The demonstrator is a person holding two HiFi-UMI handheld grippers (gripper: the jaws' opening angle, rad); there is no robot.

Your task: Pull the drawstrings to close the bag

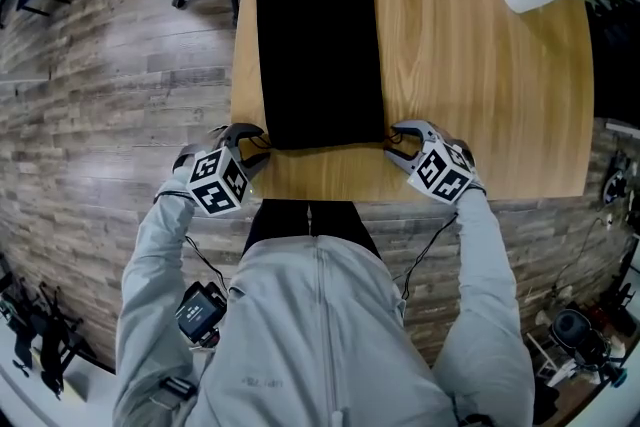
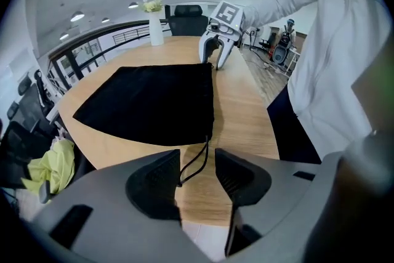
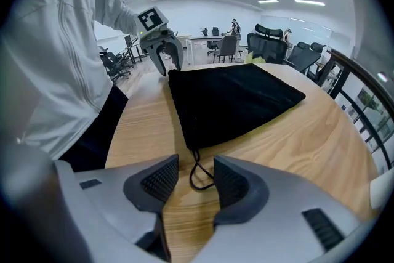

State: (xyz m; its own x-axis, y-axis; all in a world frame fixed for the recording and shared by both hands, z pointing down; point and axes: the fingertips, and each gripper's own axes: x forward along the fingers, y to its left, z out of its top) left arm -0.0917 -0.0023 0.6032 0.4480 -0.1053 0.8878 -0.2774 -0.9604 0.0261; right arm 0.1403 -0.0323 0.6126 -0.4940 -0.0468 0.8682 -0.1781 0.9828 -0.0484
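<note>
Black cord loops [image 2: 198, 160] at the flat black cloth bag's [image 1: 320, 65] near corners lay inside the spread left gripper [image 2: 197, 172] and right gripper [image 3: 189, 177], wanting firm pinches before any pull.

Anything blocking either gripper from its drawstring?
Nothing visible. The flat black fabric bag lies on the light wooden table. Its thin black left drawstring loop sits between the left gripper's open jaws, and the right drawstring loop between the right gripper's.
</note>
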